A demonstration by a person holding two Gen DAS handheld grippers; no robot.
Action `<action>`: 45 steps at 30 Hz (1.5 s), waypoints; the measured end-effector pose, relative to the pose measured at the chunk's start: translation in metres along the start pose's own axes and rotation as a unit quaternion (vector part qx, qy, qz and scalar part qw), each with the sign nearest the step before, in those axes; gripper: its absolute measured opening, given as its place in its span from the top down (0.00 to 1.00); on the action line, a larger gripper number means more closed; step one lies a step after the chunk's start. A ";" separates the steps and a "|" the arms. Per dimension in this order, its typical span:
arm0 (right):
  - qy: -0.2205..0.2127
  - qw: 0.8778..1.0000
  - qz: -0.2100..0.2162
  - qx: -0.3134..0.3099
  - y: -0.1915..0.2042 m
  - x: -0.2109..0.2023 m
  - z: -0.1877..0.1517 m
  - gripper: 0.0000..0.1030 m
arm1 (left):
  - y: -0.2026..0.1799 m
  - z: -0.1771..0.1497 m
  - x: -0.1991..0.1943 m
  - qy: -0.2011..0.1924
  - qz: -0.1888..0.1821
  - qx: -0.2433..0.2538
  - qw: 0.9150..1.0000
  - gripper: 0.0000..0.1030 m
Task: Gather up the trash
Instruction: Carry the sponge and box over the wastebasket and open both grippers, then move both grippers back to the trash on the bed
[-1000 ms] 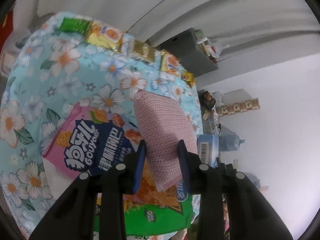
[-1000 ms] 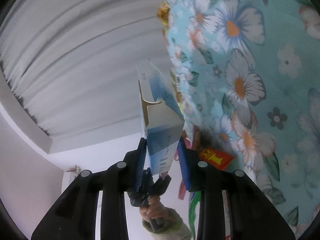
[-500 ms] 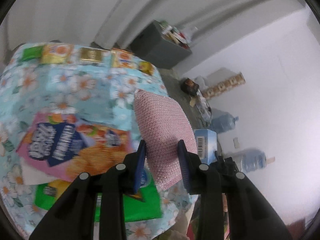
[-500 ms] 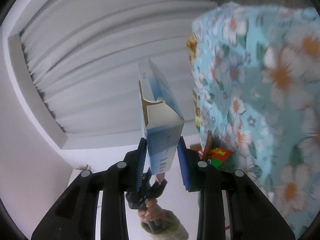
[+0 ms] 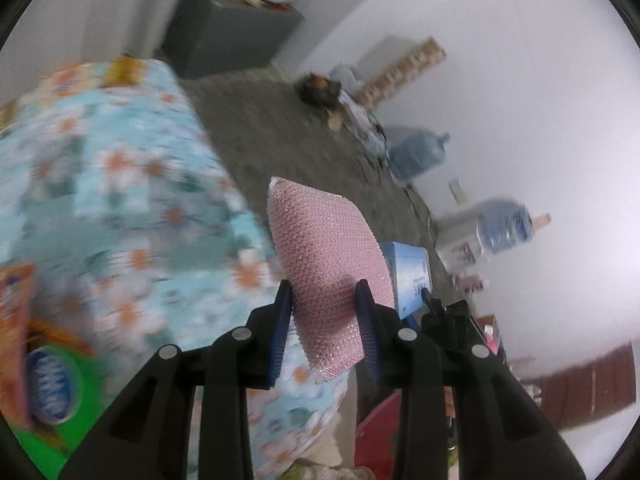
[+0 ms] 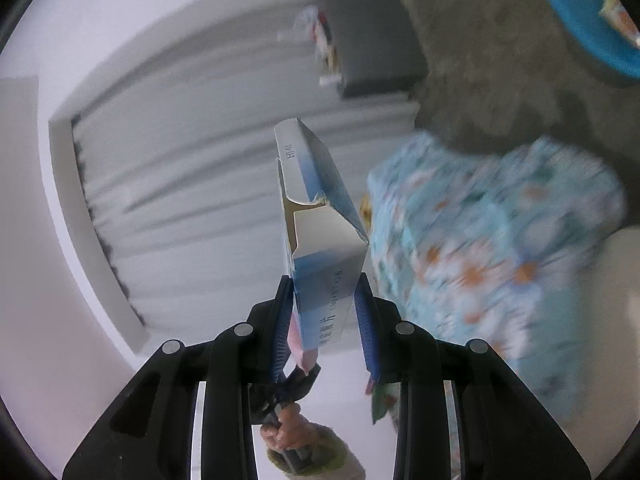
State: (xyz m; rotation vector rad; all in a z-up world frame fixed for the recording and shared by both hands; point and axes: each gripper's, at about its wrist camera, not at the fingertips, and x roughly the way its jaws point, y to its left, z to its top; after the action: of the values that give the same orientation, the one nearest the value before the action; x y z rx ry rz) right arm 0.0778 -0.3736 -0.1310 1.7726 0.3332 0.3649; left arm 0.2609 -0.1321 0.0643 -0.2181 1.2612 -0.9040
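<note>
My left gripper (image 5: 324, 332) is shut on a pink mesh scouring pad (image 5: 326, 264), held in the air past the edge of the floral tablecloth (image 5: 120, 200). In the right wrist view my right gripper (image 6: 322, 320) is shut on an empty blue and white carton (image 6: 316, 224) with its top flap open. The same carton (image 5: 412, 272) shows just right of the pad in the left wrist view. A blue bin (image 6: 584, 20) with wrappers in it sits on the floor at the top right of the right wrist view. Snack packets (image 5: 44, 372) lie on the cloth at lower left.
Grey carpet floor (image 5: 280, 120) stretches beyond the table. A dark cabinet (image 5: 228, 36) stands by the curtain. Two water jugs (image 5: 416, 152) and clutter line the white wall. A hand in a green sleeve (image 6: 308, 448) holds the other gripper below the carton.
Both views have swung away from the table top toward the floor and wall. The pad and carton stay gripped. The blue bin has come into the right wrist view.
</note>
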 end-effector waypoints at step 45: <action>-0.218 0.962 -0.133 0.098 -0.129 -0.160 0.068 0.29 | -0.080 0.017 0.274 0.142 -0.008 -0.097 0.985 0.37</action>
State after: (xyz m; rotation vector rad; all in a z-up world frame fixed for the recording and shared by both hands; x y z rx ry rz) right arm -0.0430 -0.4707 -0.2818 1.9127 0.2922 -0.2597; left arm 0.2453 -0.3779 -0.0805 -0.2596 1.6175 -0.8449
